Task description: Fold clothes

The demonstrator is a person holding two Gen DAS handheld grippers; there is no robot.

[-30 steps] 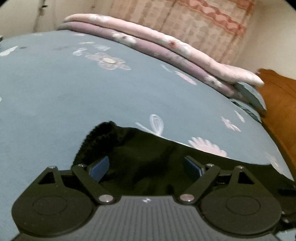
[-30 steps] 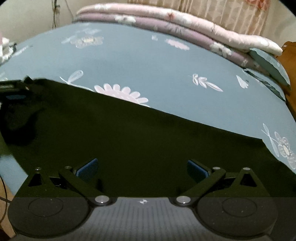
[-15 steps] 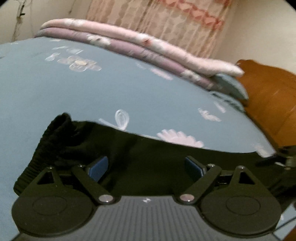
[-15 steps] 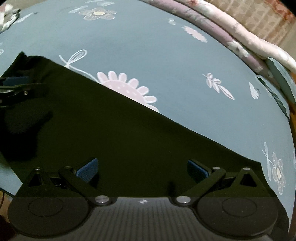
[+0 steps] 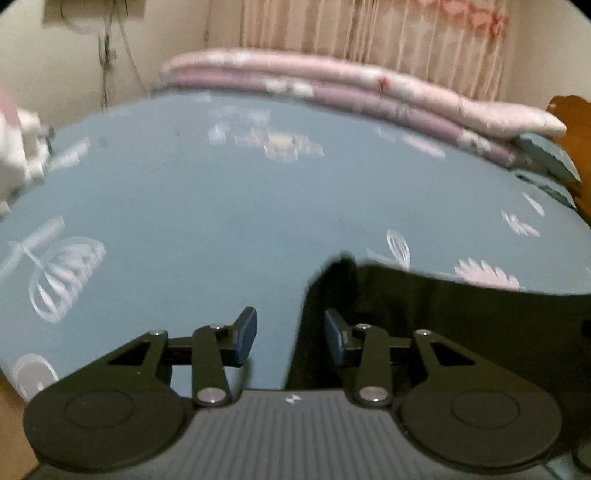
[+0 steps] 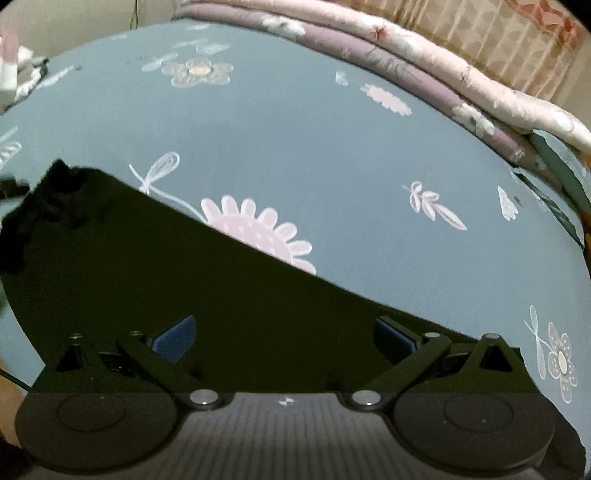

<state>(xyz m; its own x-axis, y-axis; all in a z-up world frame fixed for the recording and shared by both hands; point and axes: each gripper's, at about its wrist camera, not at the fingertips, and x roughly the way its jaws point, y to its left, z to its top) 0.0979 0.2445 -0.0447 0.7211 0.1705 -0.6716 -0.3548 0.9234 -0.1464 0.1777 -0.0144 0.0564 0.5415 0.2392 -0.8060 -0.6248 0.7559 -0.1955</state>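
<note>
A black garment lies spread flat on a bed covered by a blue sheet printed with pale flowers and leaves. In the right wrist view the garment fills the near part of the bed, its far edge running as a straight diagonal from the left side down toward the right, crossing a large pink flower print. Its left end is bunched and ragged-looking near the left edge of the bed.

The right gripper sits low over the garment, its fingers spread wide with the blue pads well apart; nothing is between them, and the dark cloth lies under and ahead of both.

The left gripper hovers at the garment's left end. Its fingers are released but set closer together than the right ones. The left pad is over bare blue sheet, the right pad against the dark cloth, and the cloth's edge runs up through the gap between them. Whether either pad touches the cloth cannot be told. This view is blurred.

Along the far edge of the bed lies a folded pink and purple quilt, with a curtain behind it. A wooden headboard stands at the right edge, with a blue pillow beside it. A white heap of cloth sits at the left edge.
</note>
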